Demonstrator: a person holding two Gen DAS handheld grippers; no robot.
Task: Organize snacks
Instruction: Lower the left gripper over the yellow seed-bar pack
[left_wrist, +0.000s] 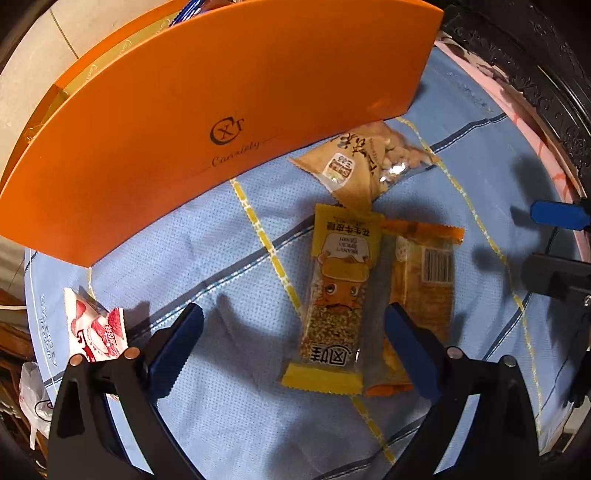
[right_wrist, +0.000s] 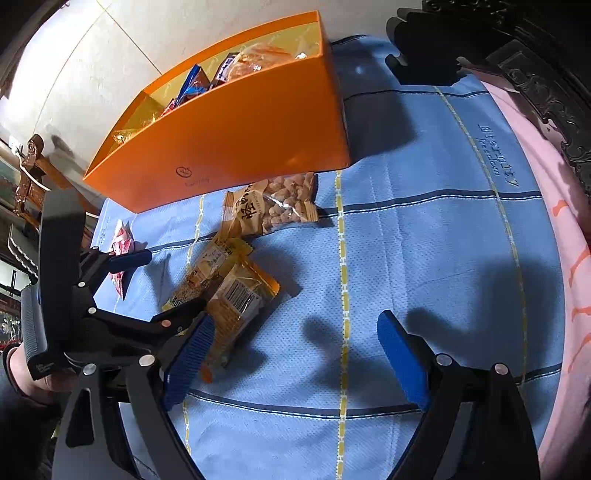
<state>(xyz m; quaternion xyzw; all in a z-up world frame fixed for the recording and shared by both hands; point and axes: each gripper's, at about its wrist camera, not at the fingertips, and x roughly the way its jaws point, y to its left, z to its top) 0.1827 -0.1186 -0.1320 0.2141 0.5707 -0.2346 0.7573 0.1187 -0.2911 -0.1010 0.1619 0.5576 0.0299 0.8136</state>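
Two claws spread wide, left claw straddling yellow peanut bar, right claw beside it

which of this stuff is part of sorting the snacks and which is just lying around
Part of the job:
orange box
peanut bag
yellow bar
orange-wrapped bar
red and white packet

Just lying about:
blue cloth
white plastic bag
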